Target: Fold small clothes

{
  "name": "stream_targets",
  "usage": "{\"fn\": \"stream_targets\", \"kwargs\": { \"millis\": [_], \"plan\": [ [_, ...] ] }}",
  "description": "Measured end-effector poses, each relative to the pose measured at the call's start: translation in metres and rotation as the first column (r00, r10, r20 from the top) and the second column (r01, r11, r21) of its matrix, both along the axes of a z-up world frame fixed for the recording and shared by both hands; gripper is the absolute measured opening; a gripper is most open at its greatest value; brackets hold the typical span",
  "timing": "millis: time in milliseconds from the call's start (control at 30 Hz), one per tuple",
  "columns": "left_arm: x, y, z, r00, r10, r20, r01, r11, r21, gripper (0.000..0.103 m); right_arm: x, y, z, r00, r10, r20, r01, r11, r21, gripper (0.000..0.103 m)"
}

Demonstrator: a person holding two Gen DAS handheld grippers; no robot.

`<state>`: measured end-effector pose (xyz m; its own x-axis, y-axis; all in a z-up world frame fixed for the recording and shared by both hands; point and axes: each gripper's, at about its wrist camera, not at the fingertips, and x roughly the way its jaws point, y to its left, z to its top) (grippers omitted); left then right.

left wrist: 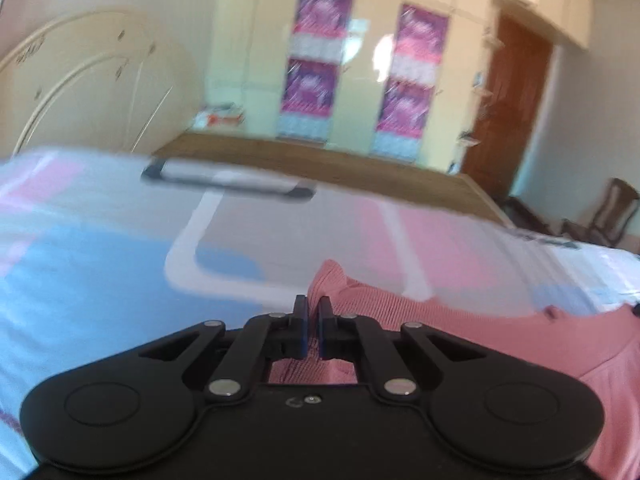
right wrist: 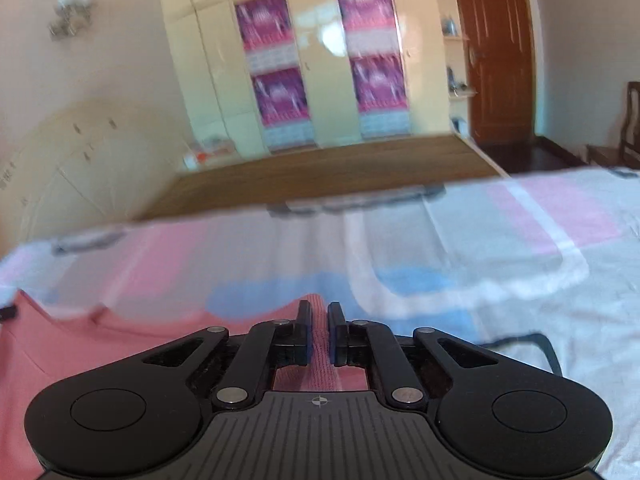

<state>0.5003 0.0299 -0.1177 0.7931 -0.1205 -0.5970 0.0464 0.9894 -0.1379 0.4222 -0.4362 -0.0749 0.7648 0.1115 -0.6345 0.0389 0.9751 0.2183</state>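
A pink ribbed knit garment point(left wrist: 460, 320) lies on a bed with a pastel sheet of blue, pink and white blocks point(left wrist: 100, 280). In the left wrist view my left gripper point(left wrist: 313, 312) is shut on a raised corner of the pink garment, whose cloth spreads to the right and down. In the right wrist view the same pink garment point(right wrist: 100, 344) spreads to the left, and my right gripper point(right wrist: 319, 316) is shut on a pinched ridge of it that rises between the fingers. Both views are blurred.
The far edge of the bed point(right wrist: 360, 200) drops to a wooden floor point(right wrist: 340, 168). Beyond stand cream wardrobes with purple posters point(right wrist: 280, 96), a brown door point(right wrist: 500, 52) and a chair point(left wrist: 612, 212) at the right. A curved cream headboard point(left wrist: 92, 80) is at the left.
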Motion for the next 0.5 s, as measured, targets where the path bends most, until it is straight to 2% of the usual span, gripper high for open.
{"fn": "stream_targets", "kwargs": {
  "millis": [67, 167, 233, 300, 367, 433, 467, 500],
  "plan": [
    [0.006, -0.003, -0.011, 0.999, 0.033, -0.031, -0.032, 0.999, 0.021, 0.003, 0.008, 0.005, -0.017, 0.998, -0.021, -0.053, 0.019, 0.999, -0.038, 0.007],
    [0.012, -0.013, -0.027, 0.996, 0.042, -0.085, -0.035, 0.996, 0.082, 0.004, 0.015, 0.010, -0.040, 0.990, -0.063, -0.123, 0.055, 0.997, -0.061, 0.007],
    [0.013, -0.017, -0.030, 0.994, 0.039, -0.098, -0.026, 0.992, 0.123, 0.005, 0.016, 0.013, -0.045, 0.991, -0.063, -0.120, 0.053, 0.994, -0.091, 0.007],
    [0.015, -0.019, -0.024, 0.993, 0.045, -0.114, -0.027, 0.988, 0.154, 0.017, 0.017, 0.011, -0.040, 0.990, -0.066, -0.128, 0.055, 0.994, -0.091, 0.008],
    [0.009, -0.014, -0.018, 0.992, 0.069, -0.106, -0.051, 0.986, 0.159, 0.027, 0.010, 0.004, -0.029, 0.988, -0.109, -0.107, 0.102, 0.992, -0.070, 0.011],
    [0.000, -0.007, -0.008, 0.992, 0.091, -0.086, -0.078, 0.986, 0.147, 0.043, -0.001, 0.002, -0.017, 0.991, -0.114, -0.067, 0.110, 0.992, -0.062, 0.012],
    [-0.008, -0.004, -0.003, 0.991, 0.111, -0.071, -0.099, 0.984, 0.145, 0.058, -0.007, 0.003, -0.011, 0.993, -0.103, -0.060, 0.101, 0.994, -0.045, 0.012],
    [-0.017, -0.002, 0.003, 0.991, 0.124, -0.046, -0.117, 0.984, 0.136, 0.064, -0.014, 0.006, -0.006, 0.994, -0.090, -0.055, 0.089, 0.996, -0.023, 0.012]
  ]
}}
